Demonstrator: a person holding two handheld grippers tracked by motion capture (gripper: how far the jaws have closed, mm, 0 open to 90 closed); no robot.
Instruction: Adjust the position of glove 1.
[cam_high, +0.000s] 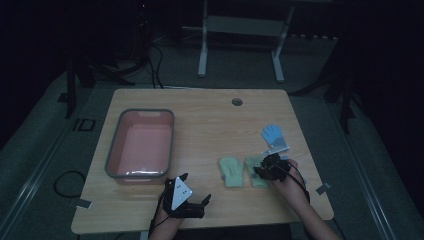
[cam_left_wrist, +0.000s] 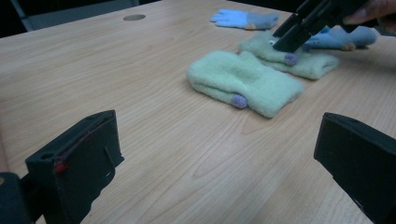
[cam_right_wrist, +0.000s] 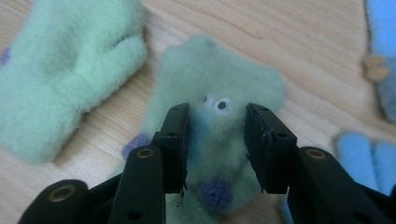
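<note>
Two pale green mittens lie side by side right of the table's middle. My right gripper is tipped down onto the right green mitten and shut on a fold of its fabric, just below two small eyes and above a purple dot. The left green mitten lies flat and untouched. Near the front edge, my left gripper stands open over bare wood and points toward the mittens. In the left gripper view the right gripper presses its tips on the farther mitten.
A pink tub with a grey rim stands on the table's left half. A blue glove lies beyond the mittens, and another blue glove sits close by the right hand. A round cable hole is near the far edge.
</note>
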